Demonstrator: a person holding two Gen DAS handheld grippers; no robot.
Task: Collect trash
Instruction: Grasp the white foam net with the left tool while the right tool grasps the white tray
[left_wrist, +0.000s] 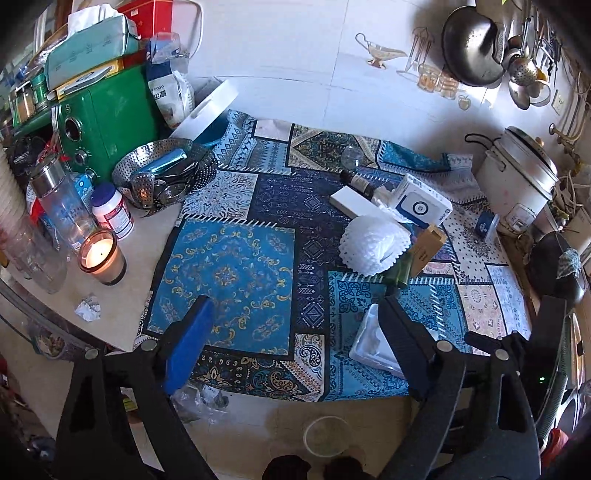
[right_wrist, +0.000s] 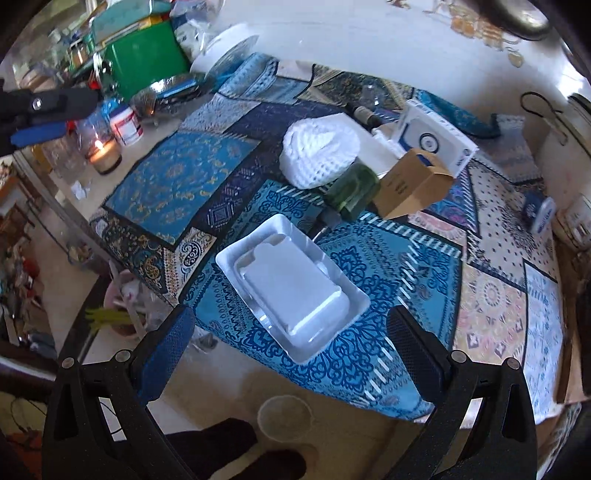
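Trash lies scattered over the patterned cloth (left_wrist: 236, 258), and through the left wrist view we see our left gripper (left_wrist: 295, 314) spread wide, holding nothing, above the near edge. A foam net (left_wrist: 373, 243) sits mid-cloth, a paper ball (left_wrist: 88, 306) lies on bare counter just beside the lit candle (left_wrist: 100, 256), and a cup (left_wrist: 327, 437) waits on the floor below. We should keep clear of that flame when we go for the paper.

From the right wrist view, our right gripper (right_wrist: 291, 332) is also released and empty, its fingers framing the white tray (right_wrist: 354, 306) near the table edge. We judge the tray our next pick: come down level, take one long rim, close gently so the thin plastic does not buckle. The green bottle (right_wrist: 352, 192) and brown box (right_wrist: 413, 184) crowd its far end.
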